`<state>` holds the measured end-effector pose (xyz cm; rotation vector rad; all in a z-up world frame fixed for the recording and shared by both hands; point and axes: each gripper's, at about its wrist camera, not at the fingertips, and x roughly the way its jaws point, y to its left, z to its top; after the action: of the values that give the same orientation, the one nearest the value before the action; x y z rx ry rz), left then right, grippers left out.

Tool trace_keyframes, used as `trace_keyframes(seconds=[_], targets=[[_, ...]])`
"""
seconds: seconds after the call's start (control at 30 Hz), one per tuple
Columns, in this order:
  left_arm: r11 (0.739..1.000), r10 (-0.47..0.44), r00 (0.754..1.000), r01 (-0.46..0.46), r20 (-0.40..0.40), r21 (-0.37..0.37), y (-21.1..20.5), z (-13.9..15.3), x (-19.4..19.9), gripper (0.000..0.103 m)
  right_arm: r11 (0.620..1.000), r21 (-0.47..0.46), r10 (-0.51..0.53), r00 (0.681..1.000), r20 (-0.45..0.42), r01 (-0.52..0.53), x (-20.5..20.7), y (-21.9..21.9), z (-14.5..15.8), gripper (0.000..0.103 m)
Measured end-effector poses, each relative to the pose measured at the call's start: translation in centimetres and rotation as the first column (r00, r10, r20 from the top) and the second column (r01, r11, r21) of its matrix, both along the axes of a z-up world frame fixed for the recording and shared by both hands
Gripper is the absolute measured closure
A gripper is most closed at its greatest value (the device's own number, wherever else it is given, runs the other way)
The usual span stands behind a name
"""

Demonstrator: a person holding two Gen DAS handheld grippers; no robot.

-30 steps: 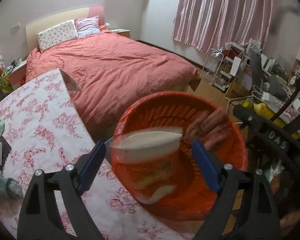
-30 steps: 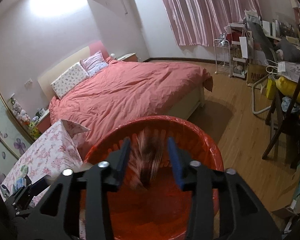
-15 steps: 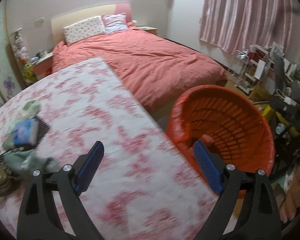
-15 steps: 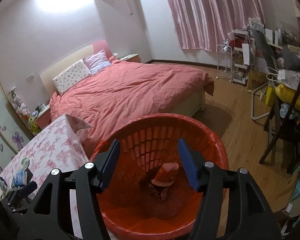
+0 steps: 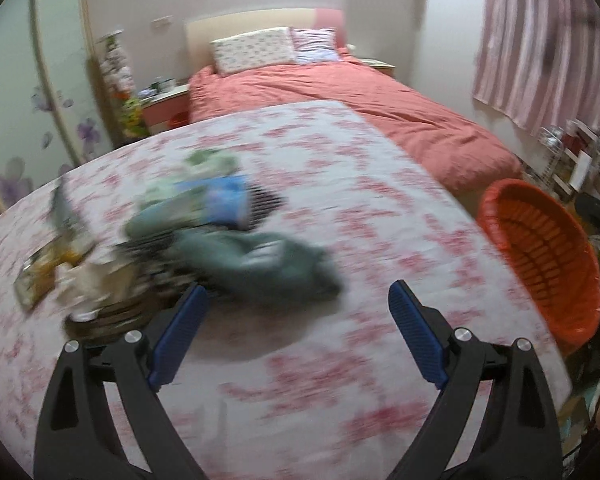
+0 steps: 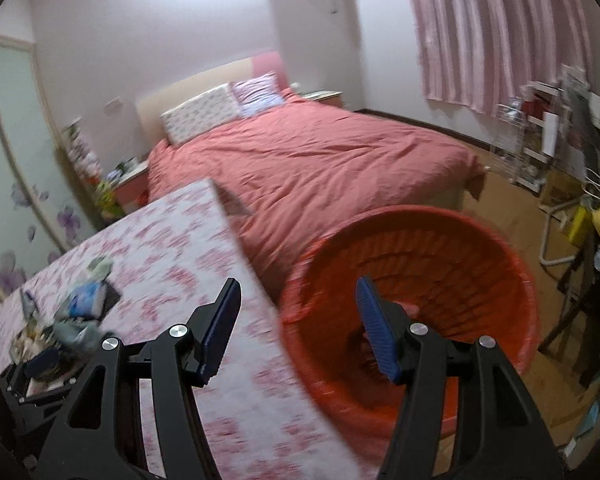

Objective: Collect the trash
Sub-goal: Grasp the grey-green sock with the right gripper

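A blurred pile of trash (image 5: 204,232) lies on the floral-cloth table (image 5: 380,240): a blue packet, grey-green crumpled pieces and wrappers. My left gripper (image 5: 296,332) is open and empty above the table, just short of the pile. The orange basket (image 5: 540,256) stands beside the table's right edge. In the right wrist view my right gripper (image 6: 298,324) is open and empty over the gap between table (image 6: 172,264) and basket (image 6: 440,280). The pile (image 6: 76,312) shows at the left, and some trash lies in the basket's bottom.
A bed with a red cover (image 6: 308,160) stands behind the table and basket. A pink curtain (image 6: 500,32), wire shelves and clutter (image 6: 560,140) line the right wall. A dark chair (image 6: 588,300) stands right of the basket on the wooden floor.
Both grippers dropped their trash into the basket and opened. The left gripper has swung left from the basket to the pile on the table; the right has drifted left toward the table edge.
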<state>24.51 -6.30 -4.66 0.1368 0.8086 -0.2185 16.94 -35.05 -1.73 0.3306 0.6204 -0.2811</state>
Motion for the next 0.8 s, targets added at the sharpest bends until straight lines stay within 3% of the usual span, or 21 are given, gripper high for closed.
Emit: trace_keyframes(seconds=[0.17,0.47,0.8], targets=[[0.994,0.106,0.994,-0.106,-0.001,-0.011,5.6,-0.1,-0.1,0.013,0.991,-0.004,0.132,0.991,-0.035,-0.133,1.8,4.7,-0.4,0.043],[0.969,0.245,0.969,-0.245,-0.001,-0.031,13.6,-0.3,-0.3,0.013,0.93,-0.006,0.365,0.926,-0.099,-0.367,5.3,13.7,-1.8,0.043],[0.953,0.298,0.954,-0.298,-0.019,-0.059,17.5,-0.7,-0.6,0.013,0.904,0.004,0.419,0.887,-0.196,-0.427,9.3,17.9,-4.0,0.043]])
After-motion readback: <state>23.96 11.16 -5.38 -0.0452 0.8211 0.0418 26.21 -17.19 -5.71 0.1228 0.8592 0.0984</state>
